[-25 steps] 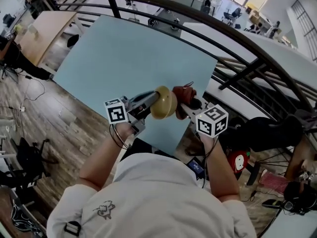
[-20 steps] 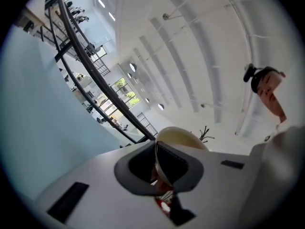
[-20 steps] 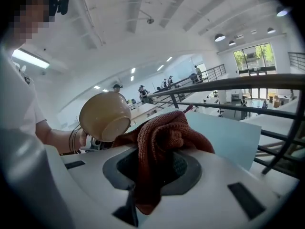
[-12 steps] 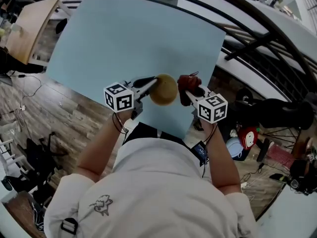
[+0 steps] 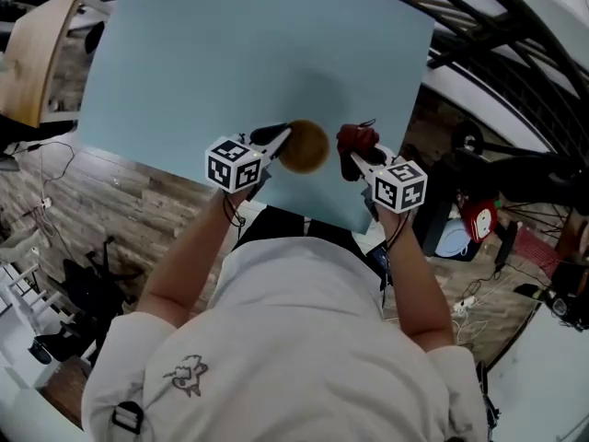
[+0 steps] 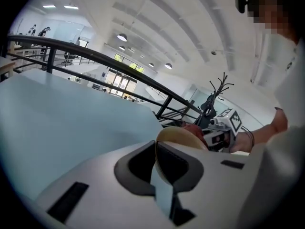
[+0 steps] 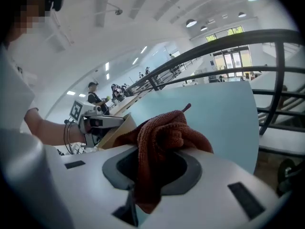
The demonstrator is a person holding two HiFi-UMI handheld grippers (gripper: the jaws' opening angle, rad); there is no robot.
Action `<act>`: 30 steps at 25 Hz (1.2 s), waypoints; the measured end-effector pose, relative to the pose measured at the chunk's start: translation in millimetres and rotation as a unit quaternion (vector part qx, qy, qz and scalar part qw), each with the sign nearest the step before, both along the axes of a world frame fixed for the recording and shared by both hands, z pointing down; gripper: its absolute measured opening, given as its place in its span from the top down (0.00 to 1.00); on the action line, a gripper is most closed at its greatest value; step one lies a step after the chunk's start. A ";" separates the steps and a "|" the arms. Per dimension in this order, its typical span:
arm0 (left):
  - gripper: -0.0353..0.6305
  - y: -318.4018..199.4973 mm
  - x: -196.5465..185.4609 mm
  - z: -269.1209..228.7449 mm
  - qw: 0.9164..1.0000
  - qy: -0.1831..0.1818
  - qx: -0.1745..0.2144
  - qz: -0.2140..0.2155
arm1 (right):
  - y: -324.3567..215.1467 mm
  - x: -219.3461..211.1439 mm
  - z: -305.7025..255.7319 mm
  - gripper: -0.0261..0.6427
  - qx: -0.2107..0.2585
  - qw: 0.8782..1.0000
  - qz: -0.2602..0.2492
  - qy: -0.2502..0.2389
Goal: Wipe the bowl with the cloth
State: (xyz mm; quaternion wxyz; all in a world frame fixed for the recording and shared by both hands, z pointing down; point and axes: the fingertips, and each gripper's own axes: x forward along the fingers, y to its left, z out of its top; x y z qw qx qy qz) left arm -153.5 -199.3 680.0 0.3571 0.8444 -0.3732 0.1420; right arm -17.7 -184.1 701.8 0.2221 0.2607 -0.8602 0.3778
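Head view shows left gripper (image 5: 282,137) pinching bowl (image 5: 306,146), right gripper (image 5: 362,160) clamping cloth (image 5: 355,139).

right tool (image 7: 147,178) clamps rust cloth (image 7: 164,136) (bunched); bowl (image 7: 116,129) just behind it

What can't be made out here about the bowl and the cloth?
- Inside of the bowl: too small in head view; left gripper view shows only its rim, clamped in the left hand-held gripper.
- Right gripper view: the cloth hides most of the bowl.
- Far edge of the table: cut off by head view's top.
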 end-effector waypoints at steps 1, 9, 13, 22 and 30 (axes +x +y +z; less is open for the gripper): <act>0.91 -0.5 -4.4 7.1 1.000 -0.005 -0.002 0.000 | 2.4 -3.3 3.3 0.82 0.003 1.000 -0.004 0.008; 0.91 0.2 -23.4 55.5 0.999 -0.040 -0.015 0.029 | 12.9 -24.1 26.3 0.82 0.019 0.999 -0.009 0.037; 0.91 2.4 -22.9 74.9 0.997 -0.056 -0.021 0.042 | 13.1 -29.6 40.4 0.81 0.020 0.998 -0.001 0.056; 0.91 3.4 -16.9 106.3 0.996 -0.078 -0.030 0.038 | 20.8 -28.1 70.6 0.81 0.001 0.998 0.007 0.069; 0.91 3.5 -8.3 119.9 0.995 -0.082 -0.033 0.043 | 23.6 -25.7 80.0 0.81 -0.014 0.998 0.022 0.064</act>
